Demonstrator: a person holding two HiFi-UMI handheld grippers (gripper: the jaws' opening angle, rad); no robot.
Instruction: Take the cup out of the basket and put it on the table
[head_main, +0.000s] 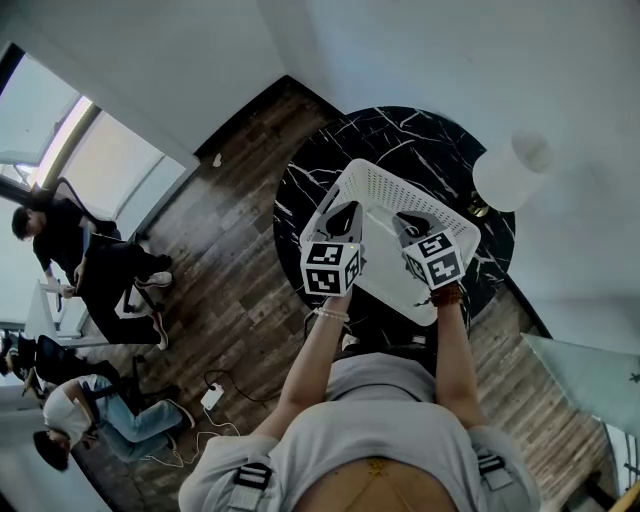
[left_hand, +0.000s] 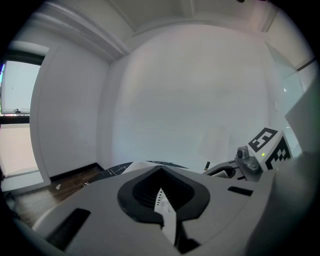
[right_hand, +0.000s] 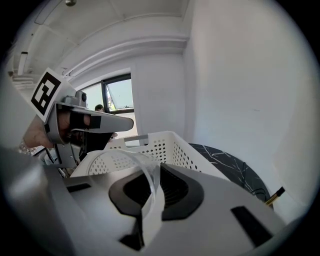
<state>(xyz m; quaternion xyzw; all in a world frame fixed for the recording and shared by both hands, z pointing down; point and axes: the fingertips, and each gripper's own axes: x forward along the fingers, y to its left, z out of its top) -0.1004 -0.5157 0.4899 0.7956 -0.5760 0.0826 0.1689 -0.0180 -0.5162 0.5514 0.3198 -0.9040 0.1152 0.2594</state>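
My left gripper (left_hand: 162, 200) is clamped on the basket (left_hand: 166, 212); its white perforated wall stands edge-on between the jaws, probably to keep it from lifting along with the cup. My right gripper (right_hand: 152, 187) pinches the cup (right_hand: 131, 156) by its rim, wall between the jaws, and the rest curves off left of them. It sits just short of the basket's far wall, with the black marble table (right_hand: 227, 167) beyond, so it isn't set down yet. The cup is clear thin plastic with a round rim; it looks flimsy and empty.
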